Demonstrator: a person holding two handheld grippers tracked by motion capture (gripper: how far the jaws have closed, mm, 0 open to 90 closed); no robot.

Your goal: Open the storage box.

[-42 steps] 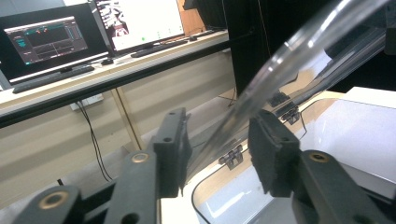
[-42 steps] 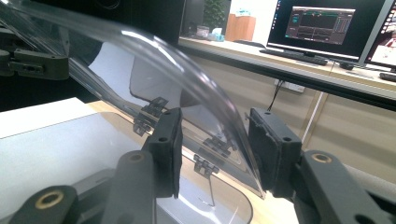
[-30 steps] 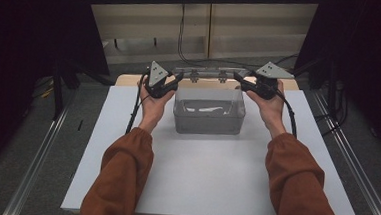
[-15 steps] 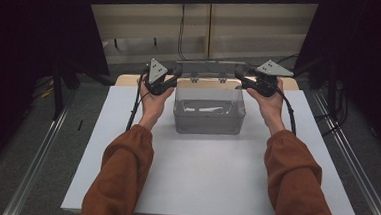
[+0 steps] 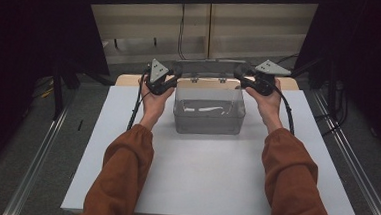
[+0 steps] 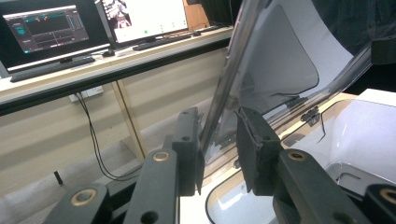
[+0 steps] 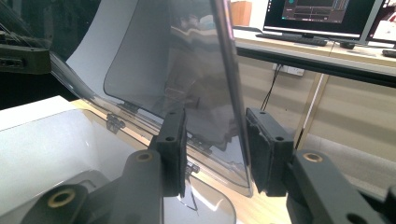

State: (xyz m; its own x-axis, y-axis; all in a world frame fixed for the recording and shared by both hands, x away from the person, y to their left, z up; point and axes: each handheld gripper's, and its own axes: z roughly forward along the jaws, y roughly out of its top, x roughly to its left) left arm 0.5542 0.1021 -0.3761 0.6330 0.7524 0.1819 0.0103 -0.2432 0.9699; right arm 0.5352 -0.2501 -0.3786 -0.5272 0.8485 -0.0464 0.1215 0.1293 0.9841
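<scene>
The white counter (image 5: 208, 189) carries a clear plastic storage box (image 5: 209, 111) near its far edge, hinged lid (image 5: 206, 68) swung up behind it. Compared with a second ago, the lid stands more upright and both hands sit a touch higher on its side edges. Left gripper (image 6: 219, 149): its jaws have just been closing, and the lid's edge sits between them, one pad on it, a sliver of gap at the other. Right gripper (image 7: 215, 149): closing too, lid edge against one pad, not yet clenched. I'd say they're fixing a hold to swing the lid.
</scene>
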